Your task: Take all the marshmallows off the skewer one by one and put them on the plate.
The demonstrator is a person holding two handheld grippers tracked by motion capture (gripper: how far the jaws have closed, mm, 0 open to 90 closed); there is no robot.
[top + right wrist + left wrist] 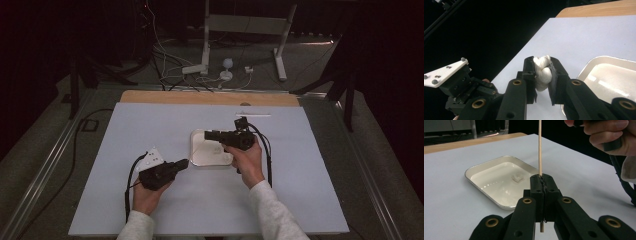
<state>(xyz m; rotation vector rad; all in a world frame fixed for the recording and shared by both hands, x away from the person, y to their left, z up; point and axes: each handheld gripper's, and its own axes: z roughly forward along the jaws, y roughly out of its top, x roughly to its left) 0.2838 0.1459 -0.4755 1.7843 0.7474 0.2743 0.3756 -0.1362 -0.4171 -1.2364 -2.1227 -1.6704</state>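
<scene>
High view: two grippers, left (183, 163) and right (207, 134), one tray (196, 155).

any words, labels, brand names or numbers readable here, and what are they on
None: no readable text stands on the tray, the wooden stick, the white lump, the left gripper, the right gripper or the table.

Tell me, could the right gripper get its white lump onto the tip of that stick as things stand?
Probably yes. The right gripper holds the white lump just over the tray, and the stick in the left gripper stands upright, nothing between them.
</scene>
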